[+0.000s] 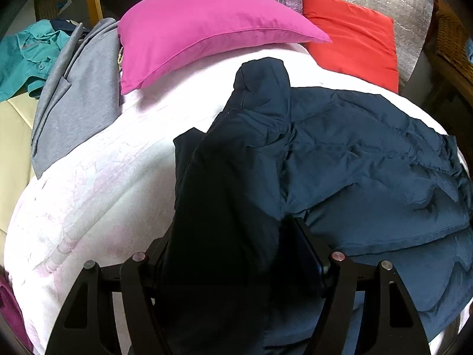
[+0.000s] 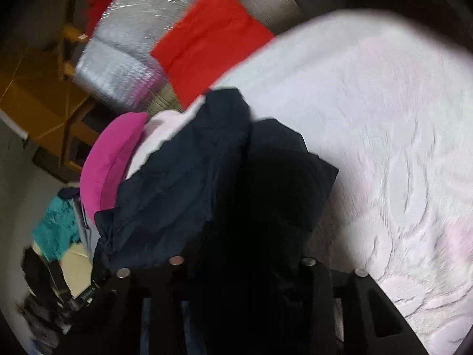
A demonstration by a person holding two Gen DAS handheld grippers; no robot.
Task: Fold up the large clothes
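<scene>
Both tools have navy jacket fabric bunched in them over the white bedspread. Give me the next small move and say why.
Probably lift both ends a little and draw them apart. The navy jacket lies crumpled on the white bedspread, a dark fold draped through the left tool and another bunched in the right tool. Spreading it flat should come before any fold.

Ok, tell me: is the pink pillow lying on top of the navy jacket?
No, the pink pillow lies apart from the jacket, with bare white blanket between them.
</scene>
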